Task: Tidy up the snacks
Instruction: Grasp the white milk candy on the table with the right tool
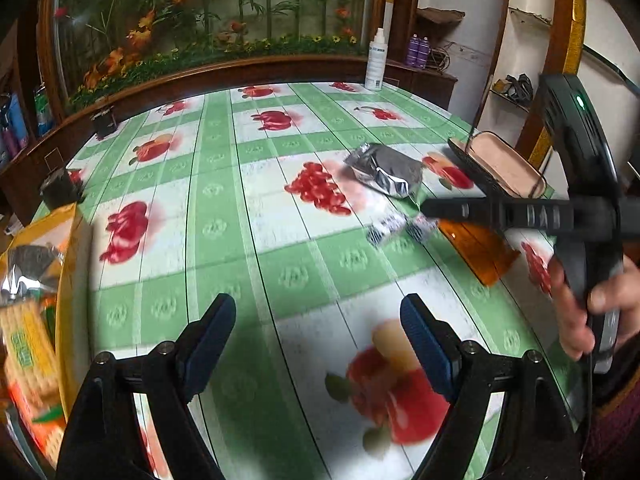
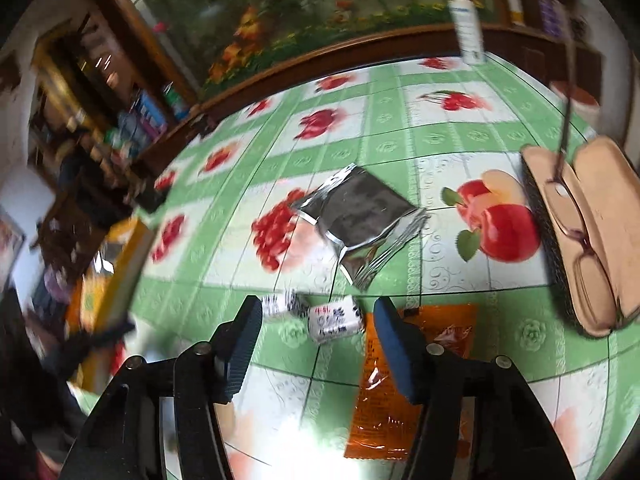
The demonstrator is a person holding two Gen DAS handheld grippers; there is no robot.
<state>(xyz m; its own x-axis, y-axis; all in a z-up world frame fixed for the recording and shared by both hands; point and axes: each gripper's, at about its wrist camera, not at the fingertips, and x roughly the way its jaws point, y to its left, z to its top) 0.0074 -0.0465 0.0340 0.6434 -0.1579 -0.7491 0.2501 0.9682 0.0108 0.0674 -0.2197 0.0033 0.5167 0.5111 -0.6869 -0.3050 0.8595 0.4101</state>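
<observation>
Left wrist view: left tongs (image 1: 318,334) are seen spread, empty, above the desk (image 1: 248,208). A silver packet (image 1: 386,170) lies right of centre; an orange packet (image 1: 478,252) lies at right, partly hidden by the right tongs (image 1: 430,208). A yellow box (image 1: 66,264) of biscuits sits at lower left.

Right wrist view: right tongs are seen apart, nothing pinched. Two small wrapped sweets (image 2: 334,320) lie just beyond the tips; a glasses case (image 2: 580,236) is at right.
</observation>
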